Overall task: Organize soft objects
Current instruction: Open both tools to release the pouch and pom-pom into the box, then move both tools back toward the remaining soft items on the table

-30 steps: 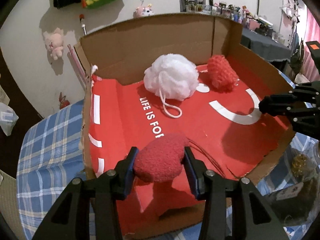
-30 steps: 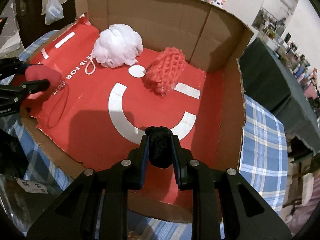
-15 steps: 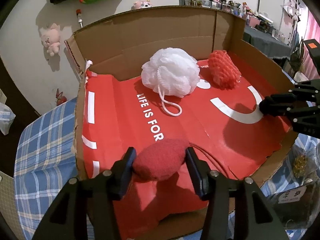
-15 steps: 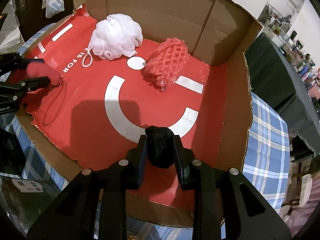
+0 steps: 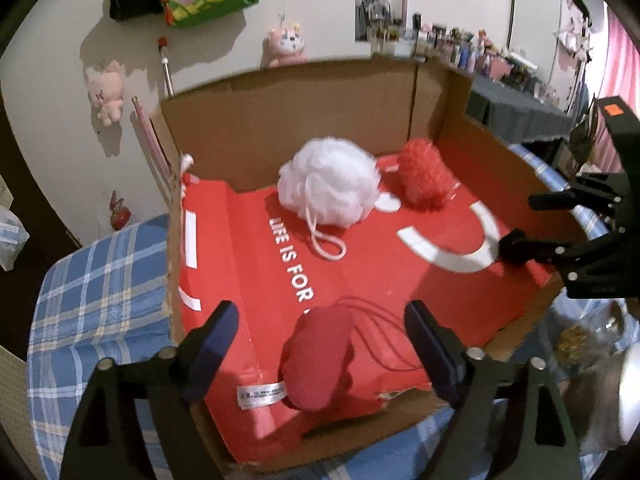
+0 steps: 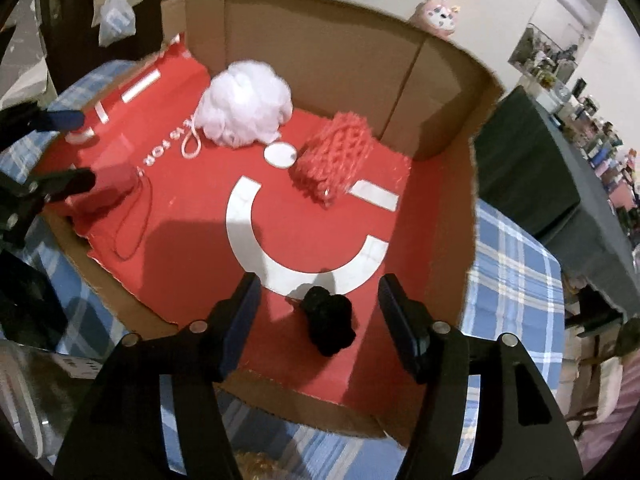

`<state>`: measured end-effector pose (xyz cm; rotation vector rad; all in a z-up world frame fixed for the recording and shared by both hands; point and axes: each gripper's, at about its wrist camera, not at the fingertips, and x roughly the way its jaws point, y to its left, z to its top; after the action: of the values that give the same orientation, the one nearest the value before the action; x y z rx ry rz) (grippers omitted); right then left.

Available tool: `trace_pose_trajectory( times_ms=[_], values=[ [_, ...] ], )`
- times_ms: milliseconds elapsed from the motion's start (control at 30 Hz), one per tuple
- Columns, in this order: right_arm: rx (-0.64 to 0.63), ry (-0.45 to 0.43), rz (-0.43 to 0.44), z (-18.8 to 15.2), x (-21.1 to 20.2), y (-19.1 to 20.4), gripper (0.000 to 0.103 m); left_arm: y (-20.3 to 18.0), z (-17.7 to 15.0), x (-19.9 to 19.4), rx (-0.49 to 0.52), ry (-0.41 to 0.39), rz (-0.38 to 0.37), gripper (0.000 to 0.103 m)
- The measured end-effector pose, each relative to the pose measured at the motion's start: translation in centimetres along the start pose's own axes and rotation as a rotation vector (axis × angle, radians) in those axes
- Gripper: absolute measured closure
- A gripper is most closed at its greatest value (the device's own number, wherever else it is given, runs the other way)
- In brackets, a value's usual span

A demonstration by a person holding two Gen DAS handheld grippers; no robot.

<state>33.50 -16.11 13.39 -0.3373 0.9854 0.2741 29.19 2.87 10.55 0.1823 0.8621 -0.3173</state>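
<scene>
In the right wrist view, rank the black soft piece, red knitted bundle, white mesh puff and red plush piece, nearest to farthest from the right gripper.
1. black soft piece, between the open fingers of the right gripper.
2. red knitted bundle, middle, right of centre.
3. white mesh puff, back left; red plush piece, far left: too close to call.

Cardboard boxes with red printed lining [image 5: 304,120]: one.
White mesh bath puffs [image 5: 330,186]: one.
Red knitted scrubbers [image 6: 334,162]: one.
Red fuzzy pouches with cord [image 5: 320,360]: one.
Black fuzzy pieces [image 6: 332,318]: one.
Soft items inside box: four.
</scene>
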Motion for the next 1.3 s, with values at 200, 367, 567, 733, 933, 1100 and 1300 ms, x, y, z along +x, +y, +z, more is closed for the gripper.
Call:
trace_pose_trajectory(
  times_ms=[200, 367, 567, 733, 933, 1100, 1300],
  values=[
    [0.054, -0.108, 0.020, -0.7, -4.7, 0.2, 0.034, -0.9, -0.4, -4.2, -0.030, -0.096, 0.001, 0.005],
    [0.080, -0.231, 0.016, -2.1, -10.1, 1.3, 0.024, -2.1, -1.3, -8.9, -0.064, -0.207, -0.003, 0.000],
    [0.103, -0.356, 0.015, -4.8, -15.3, 3.1, 0.018, -3.4, -3.2, -13.8, -0.094, -0.319, -0.018, 0.000],
    [0.152, -0.450, 0.043, -8.1, -18.8, 4.3, 0.014, -4.8, -5.6, -17.1, -0.122, -0.404, -0.007, 0.000],
    [0.184, -0.543, 0.011, -12.2, -21.0, 6.4, 0.012, -6.6, -9.0, -19.2, -0.144, -0.457, 0.004, 0.000],
    [0.187, -0.585, -0.063, -15.5, -21.0, 8.7, 0.012, -8.3, -12.0, -19.7, -0.153, -0.482, 0.023, 0.000],
    [0.197, -0.567, -0.092, -18.5, -18.8, 10.2, 0.012, -9.4, -15.3, -18.5, -0.186, -0.466, 0.030, 0.000]
  ],
)
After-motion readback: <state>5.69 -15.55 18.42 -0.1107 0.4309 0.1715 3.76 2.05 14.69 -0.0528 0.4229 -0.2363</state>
